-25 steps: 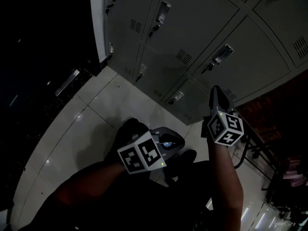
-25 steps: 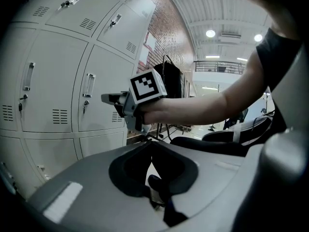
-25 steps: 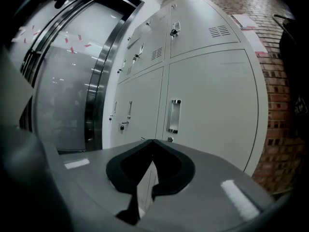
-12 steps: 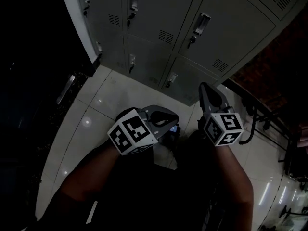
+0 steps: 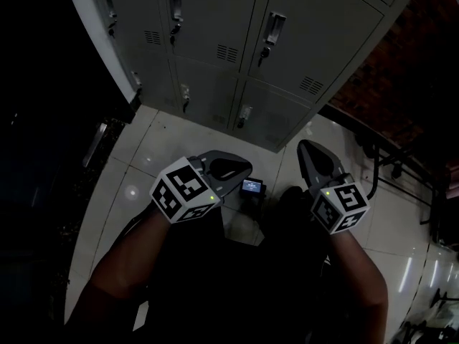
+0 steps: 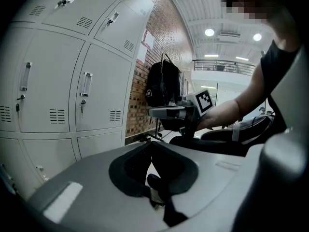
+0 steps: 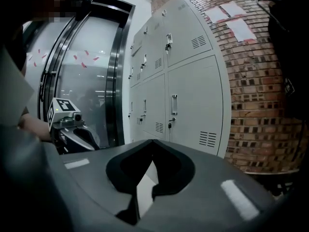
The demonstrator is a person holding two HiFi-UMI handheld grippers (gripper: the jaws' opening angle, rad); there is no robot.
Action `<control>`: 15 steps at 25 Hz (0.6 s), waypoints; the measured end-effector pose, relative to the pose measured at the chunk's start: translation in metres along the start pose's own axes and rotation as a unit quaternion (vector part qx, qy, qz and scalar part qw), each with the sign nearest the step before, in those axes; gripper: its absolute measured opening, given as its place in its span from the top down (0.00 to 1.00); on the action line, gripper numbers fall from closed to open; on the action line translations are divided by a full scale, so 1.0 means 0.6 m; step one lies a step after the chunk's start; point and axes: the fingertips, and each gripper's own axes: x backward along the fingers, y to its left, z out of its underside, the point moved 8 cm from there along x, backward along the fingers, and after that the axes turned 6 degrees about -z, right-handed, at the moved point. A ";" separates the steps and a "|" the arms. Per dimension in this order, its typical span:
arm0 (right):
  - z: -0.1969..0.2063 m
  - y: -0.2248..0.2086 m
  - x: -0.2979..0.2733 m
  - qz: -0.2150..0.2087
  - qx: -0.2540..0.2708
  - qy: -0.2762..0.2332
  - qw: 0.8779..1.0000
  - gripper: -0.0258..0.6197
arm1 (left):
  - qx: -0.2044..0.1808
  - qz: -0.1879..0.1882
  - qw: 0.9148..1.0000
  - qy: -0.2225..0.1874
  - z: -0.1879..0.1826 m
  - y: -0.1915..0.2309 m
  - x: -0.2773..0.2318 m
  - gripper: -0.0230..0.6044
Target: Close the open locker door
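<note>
Locker doors [image 5: 215,20] seem shut above pale floor tiles [image 5: 172,149], beside brick wall [image 7: 260,95].

left claw [image 6: 151,143]: jaws together, empty | lockers [image 6: 58,95]: doors closed | backpack [image 6: 161,88]: beside brick wall [image 6: 136,98]

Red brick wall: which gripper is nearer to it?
Right. The right gripper is held on the side of the red brick wall; the left gripper is further away, in front of the grey metal lockers.
</note>
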 end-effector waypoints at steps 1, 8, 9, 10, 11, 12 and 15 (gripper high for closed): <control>0.003 0.002 0.009 -0.003 -0.001 0.000 1.000 0.96 | 0.000 0.000 1.000 0.000 0.000 0.000 0.000 0.94; 0.046 0.015 0.045 -0.046 -0.007 0.014 0.999 0.96 | -0.014 0.013 1.000 0.007 0.001 -0.010 -0.004 0.94; 0.052 0.015 0.048 -0.051 -0.009 0.013 0.999 0.96 | -0.014 0.014 1.000 0.007 0.001 -0.010 -0.004 0.94; 0.056 0.014 0.051 -0.055 -0.011 0.011 0.998 0.96 | -0.012 0.014 1.000 0.006 0.001 -0.009 -0.004 0.94; 0.058 0.014 0.054 -0.059 -0.013 0.008 0.998 0.96 | -0.010 0.014 1.000 0.006 0.001 -0.008 -0.004 0.94; 0.058 0.013 0.056 -0.064 -0.014 0.003 0.998 0.96 | -0.009 0.014 1.000 0.005 0.000 -0.007 -0.004 0.94; 0.057 0.019 0.060 -0.089 -0.017 -0.015 0.996 0.96 | -0.008 0.012 1.000 0.006 0.001 -0.007 -0.004 0.94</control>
